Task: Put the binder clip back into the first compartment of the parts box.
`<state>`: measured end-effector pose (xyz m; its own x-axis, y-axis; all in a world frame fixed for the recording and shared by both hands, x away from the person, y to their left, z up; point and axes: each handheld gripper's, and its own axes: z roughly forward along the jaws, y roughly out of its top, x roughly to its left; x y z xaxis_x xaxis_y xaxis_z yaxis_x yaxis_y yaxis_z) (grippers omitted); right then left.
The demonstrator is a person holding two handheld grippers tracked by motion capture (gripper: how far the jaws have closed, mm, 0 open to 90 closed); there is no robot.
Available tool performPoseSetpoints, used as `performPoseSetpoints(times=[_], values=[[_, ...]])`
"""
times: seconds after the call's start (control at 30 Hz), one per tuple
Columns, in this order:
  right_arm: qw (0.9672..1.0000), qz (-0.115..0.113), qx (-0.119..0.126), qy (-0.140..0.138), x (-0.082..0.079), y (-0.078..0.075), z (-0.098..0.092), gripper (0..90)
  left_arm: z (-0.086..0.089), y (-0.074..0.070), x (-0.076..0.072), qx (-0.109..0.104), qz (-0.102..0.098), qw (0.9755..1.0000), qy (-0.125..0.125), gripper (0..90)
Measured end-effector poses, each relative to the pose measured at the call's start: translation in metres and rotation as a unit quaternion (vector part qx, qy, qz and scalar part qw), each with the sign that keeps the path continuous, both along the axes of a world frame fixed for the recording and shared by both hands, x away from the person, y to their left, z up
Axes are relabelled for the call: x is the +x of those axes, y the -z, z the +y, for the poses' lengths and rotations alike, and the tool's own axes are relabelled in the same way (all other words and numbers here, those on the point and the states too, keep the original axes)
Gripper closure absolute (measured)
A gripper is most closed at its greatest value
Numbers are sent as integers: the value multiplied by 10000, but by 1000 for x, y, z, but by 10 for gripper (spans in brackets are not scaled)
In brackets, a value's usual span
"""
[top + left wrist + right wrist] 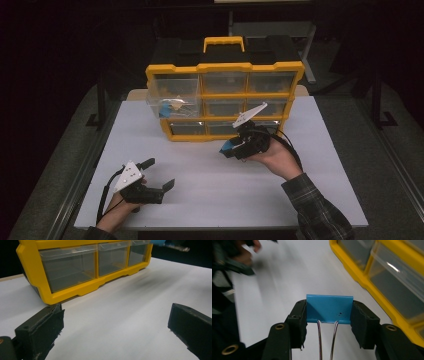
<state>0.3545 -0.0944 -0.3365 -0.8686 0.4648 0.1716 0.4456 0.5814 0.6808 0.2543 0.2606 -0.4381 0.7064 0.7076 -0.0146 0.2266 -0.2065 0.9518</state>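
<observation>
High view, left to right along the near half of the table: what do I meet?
Left gripper, jaws open over bare table → blue binder clip → right gripper clamping it → right hand.

Dim room, bright table (210,175); motion blur in right gripper view.

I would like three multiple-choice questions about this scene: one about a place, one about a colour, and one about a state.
1. Where is the pulled-out drawer of the organizer?
A. top left
B. bottom right
C. middle

2. What colour is the binder clip?
A. red
B. blue
C. green

3. How does the left gripper stand?
A. shut on a clip
B. shut on a drawer
C. open, holding nothing

Answers:
1 A: in the high view the top-left drawer juts out of the yellow frame.
2 B: the right gripper view shows a blue clip, which the right gripper clamps.
3 C: the left gripper view shows its jaws wide apart over bare table.
</observation>
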Motion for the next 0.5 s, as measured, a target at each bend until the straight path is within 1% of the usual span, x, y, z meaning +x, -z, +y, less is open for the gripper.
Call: performPoseSetpoints(times=[0.03, 0.07, 0.13, 0.2, 0.23, 0.33, 0.4, 0.47, 0.5], values=[[10000, -57, 37, -42, 2, -3, -1, 491, 0, 0, 0, 2, -4, 10000, 2, 2], [10000, -21, 59, -23, 2, -7, 0, 490, 0, 0, 0, 7, -5, 10000, 4, 2], [9999, -54, 81, -52, 4, -15, -1, 491, 0, 0, 0, 6, -7, 10000, 2, 2], [9998, -79, 158, -95, 7, -22, -1, 490, 0, 0, 0, 1, 0, 10000, -1, 2], [9996, -183, 123, -155, 9, -25, -2, 490, 0, 0, 0, 1, 1, 10000, -3, 2], [9990, -343, 131, -243, 13, -33, -1, 490, 0, 0, 0, -4, 8, 10000, 0, 2], [9991, -325, 163, -228, 14, -40, 0, 491, 0, 0, 0, 14, -4, 10000, 10, 2], [9986, -395, 192, -286, 16, -46, 1, 490, 0, 0, 0, -2, 7, 10000, 7, 2], [9986, -390, 211, -289, 17, -49, 1, 490, 0, 0, 0, -14, 16, 10000, 1, 2]])
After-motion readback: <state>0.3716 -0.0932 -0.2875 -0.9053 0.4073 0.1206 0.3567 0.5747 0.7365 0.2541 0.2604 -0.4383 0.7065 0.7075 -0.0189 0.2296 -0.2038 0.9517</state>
